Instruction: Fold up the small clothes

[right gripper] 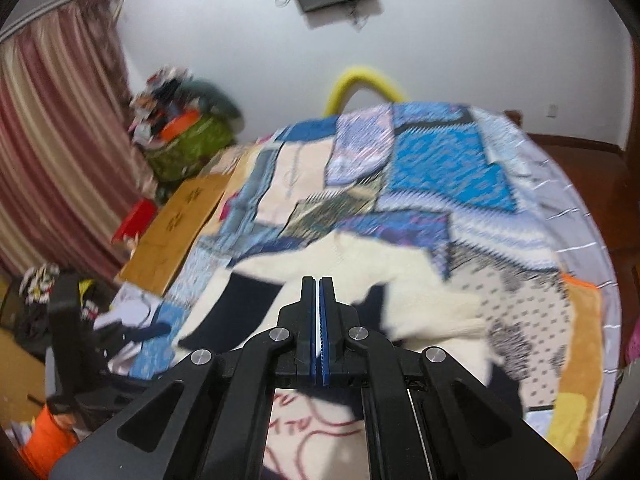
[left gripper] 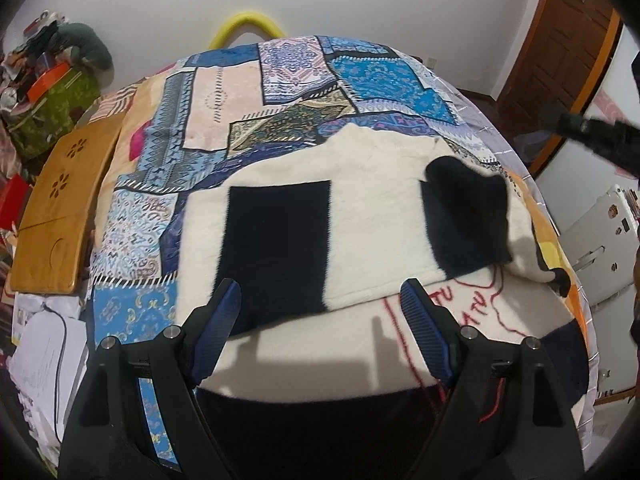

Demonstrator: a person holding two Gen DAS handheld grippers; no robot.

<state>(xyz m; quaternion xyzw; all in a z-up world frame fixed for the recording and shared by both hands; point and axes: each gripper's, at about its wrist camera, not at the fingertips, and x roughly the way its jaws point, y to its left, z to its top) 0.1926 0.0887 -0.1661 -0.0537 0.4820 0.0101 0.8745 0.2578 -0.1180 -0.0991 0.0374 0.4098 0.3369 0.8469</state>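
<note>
A cream and navy fleece garment [left gripper: 372,216] is seen spread on a bed covered by a blue patchwork blanket [left gripper: 280,92]. In the left wrist view, a navy rectangular panel [left gripper: 276,248] lies on the garment's cream upper layer, and a navy flap [left gripper: 468,216] is folded over near its right edge. Beneath the upper layer, a cream part bearing red stitched lettering [left gripper: 460,304] is exposed at the near side.

The left gripper [left gripper: 320,304] is held above the near edge of the garment with its jaws spread wide; nothing is caught between the blue pads [left gripper: 224,320], and their shadows fall on the cream cloth below.

The right gripper [right gripper: 319,292] is seen in its own view with jaws pressed together; a thin pale line shows in the slit between the pads, but whether cloth is pinched there cannot be told. That view is blurred. The garment [right gripper: 404,280] lies ahead of and below these jaws.

A wooden lap tray [left gripper: 60,204] rests at the bed's left edge, with a cluttered green bag [left gripper: 52,112] beyond it. A yellow curved tube [left gripper: 248,26] rises behind the bed's far end, and a wooden door [left gripper: 560,36] stands to the right.
</note>
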